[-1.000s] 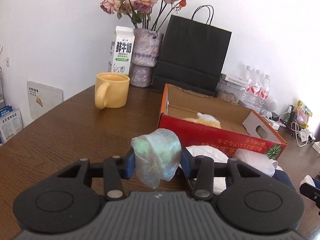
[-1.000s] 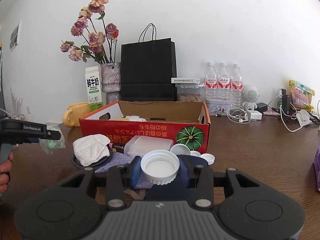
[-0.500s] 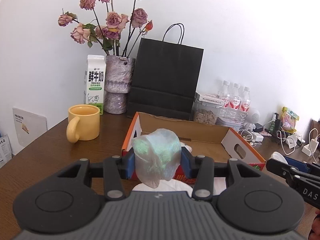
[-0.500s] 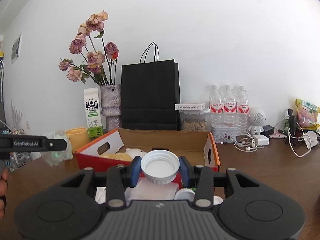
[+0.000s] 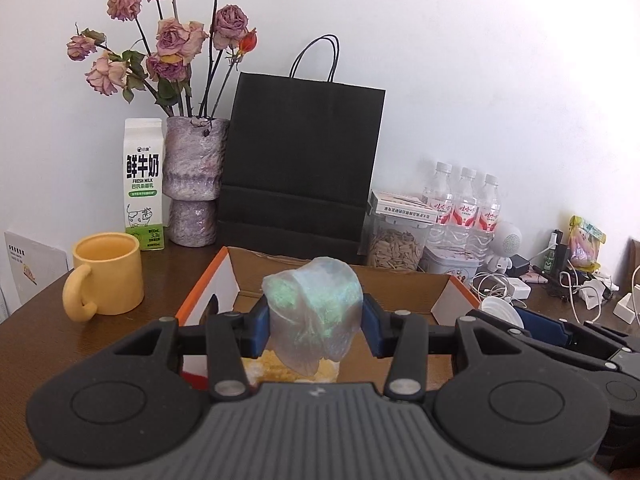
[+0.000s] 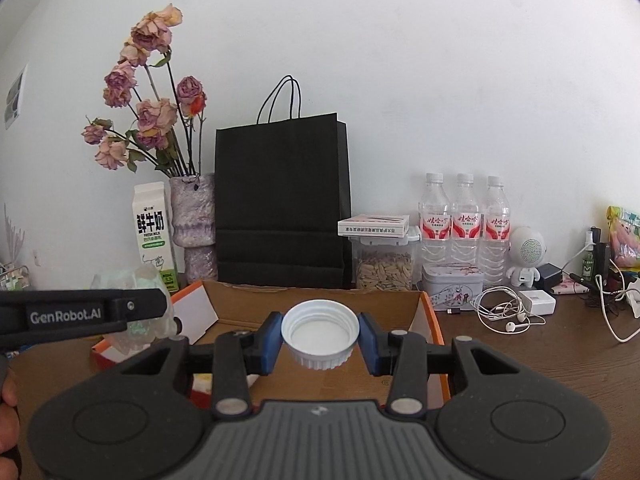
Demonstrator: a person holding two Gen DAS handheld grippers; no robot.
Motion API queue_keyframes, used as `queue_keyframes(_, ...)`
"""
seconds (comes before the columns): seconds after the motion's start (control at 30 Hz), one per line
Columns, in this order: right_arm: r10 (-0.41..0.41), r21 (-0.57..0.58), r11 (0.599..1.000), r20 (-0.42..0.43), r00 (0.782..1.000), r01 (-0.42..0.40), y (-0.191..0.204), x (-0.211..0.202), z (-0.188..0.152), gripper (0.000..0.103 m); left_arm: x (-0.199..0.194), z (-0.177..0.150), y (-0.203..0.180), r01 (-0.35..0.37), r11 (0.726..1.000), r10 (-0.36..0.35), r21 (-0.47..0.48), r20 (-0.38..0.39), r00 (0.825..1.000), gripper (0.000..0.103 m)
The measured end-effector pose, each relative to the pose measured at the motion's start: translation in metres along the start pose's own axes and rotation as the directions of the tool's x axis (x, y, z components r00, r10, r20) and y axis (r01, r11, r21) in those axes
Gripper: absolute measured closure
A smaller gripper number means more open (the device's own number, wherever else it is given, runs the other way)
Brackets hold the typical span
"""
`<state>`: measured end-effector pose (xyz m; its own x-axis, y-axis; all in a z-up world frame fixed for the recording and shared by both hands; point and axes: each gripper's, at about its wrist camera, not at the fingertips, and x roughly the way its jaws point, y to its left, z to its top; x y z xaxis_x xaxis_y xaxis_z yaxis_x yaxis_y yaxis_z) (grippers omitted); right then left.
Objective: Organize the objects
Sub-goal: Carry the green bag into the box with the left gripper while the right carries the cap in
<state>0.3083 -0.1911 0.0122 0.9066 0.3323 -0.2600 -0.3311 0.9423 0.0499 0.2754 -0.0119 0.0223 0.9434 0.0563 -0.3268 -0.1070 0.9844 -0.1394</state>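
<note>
Over the open cardboard box (image 6: 236, 307) I had both claws loaded: my left gripper (image 5: 316, 322) was pinched on a crumpled wad of clear, shimmery plastic wrap (image 5: 314, 312), and my right gripper (image 6: 320, 336) was clamped across a white screw lid (image 6: 320, 334), hollow side facing the camera. Both loads hung above the box's near half, with the left claw just beside the right. Something yellow (image 5: 280, 368) already lay on the box floor under the wrap. To finish this drop well, I judged I needed to carry each claw a little deeper past the near wall, lower it toward the floor, and only then spread the jaws, one side at a time so the claws did not knock together. The wrap was light and might cling to a pad, so a small shake could be called for; the lid would likely roll if dropped from high up. Behind the box stood a black paper bag (image 6: 280, 200) and a yellow mug (image 5: 106, 276), well clear of my path.
</note>
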Motion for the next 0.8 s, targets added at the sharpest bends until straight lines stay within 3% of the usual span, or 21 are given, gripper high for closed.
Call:
queue_keyframes(0.23, -0.008, 0.042, 0.999, -0.055, 0.998, 0.011, -0.021, 0.031, -0.007, 0.064, 0.041, -0.005, -0.011, 0.008, 1.000, -0.007, 0.025, -0.039, 0.999, 0.056)
queue_keyframes(0.6, -0.029, 0.002, 1.000, -0.143, 0.989, 0.030, -0.015, 0.056, -0.015, 0.064, 0.069, -0.008, -0.014, 0.022, 0.999, -0.018, 0.049, -0.088, 0.996, 0.054)
queue_keyframes(0.7, -0.036, -0.001, 0.999, -0.157, 0.987, 0.037, -0.016, 0.057, -0.015, 0.063, 0.068, -0.009, -0.013, 0.015, 0.998, -0.010, 0.057, -0.087, 0.996, 0.043)
queue_keyframes(0.73, -0.039, -0.002, 0.999, -0.162, 0.986, 0.039, -0.017, 0.057, -0.015, 0.061, 0.067, -0.009, -0.013, 0.011, 0.998, -0.006, 0.060, -0.085, 0.996, 0.032)
queue_keyframes(0.77, -0.047, 0.001, 0.999, -0.164, 0.985, 0.048, -0.018, 0.057, -0.015, 0.048, 0.066, -0.009, -0.012, 0.005, 0.998, -0.001, 0.058, -0.079, 0.997, 0.017)
queue_keyframes(0.8, -0.055, 0.005, 0.998, -0.160, 0.986, 0.056, -0.019, 0.057, -0.015, 0.040, 0.065, -0.008, -0.010, -0.004, 0.999, 0.008, 0.050, -0.067, 0.998, 0.011)
